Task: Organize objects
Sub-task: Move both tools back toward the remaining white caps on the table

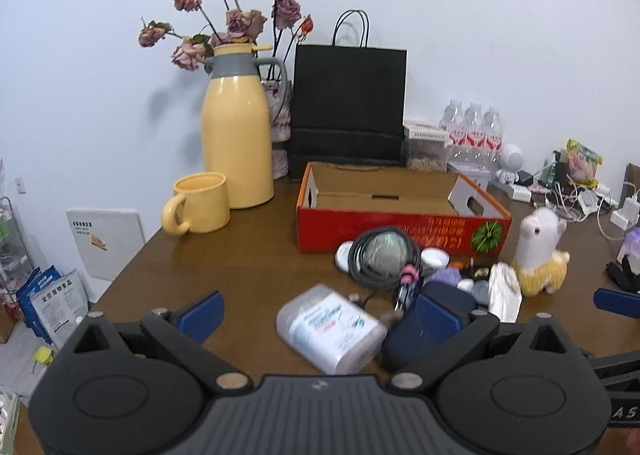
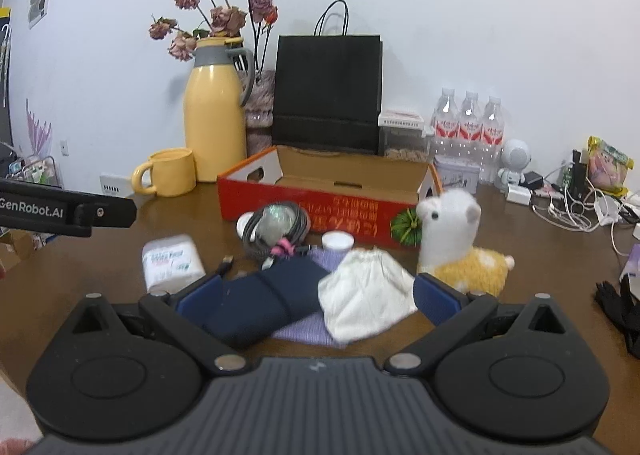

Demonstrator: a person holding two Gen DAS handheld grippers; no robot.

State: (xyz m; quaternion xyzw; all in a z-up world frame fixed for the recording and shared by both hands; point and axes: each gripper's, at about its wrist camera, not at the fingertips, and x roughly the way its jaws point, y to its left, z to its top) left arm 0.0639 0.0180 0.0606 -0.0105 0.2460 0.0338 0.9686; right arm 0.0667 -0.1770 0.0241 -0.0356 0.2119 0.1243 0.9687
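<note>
An open red cardboard box (image 1: 400, 231) (image 2: 304, 211) stands mid-table, its inside bare. In front lies a pile: a coiled grey cable (image 1: 380, 259) (image 2: 276, 227), a tissue pack (image 1: 332, 329) (image 2: 170, 263), a dark blue pouch (image 1: 436, 315) (image 2: 264, 299), a white cloth (image 2: 364, 295) (image 1: 504, 291) and a plush alpaca (image 1: 540, 251) (image 2: 456, 239). My left gripper (image 1: 320, 315) is open, with the tissue pack between its fingers. My right gripper (image 2: 316, 295) is open over the pouch and cloth.
A yellow jug (image 1: 236, 135), yellow mug (image 1: 200, 203) and black paper bag (image 1: 348, 111) stand behind the box by the wall. Water bottles (image 2: 468, 127), a small white robot figure (image 2: 516, 163) and tangled chargers (image 2: 576, 207) fill the back right. Black gloves (image 2: 620, 307) lie at right.
</note>
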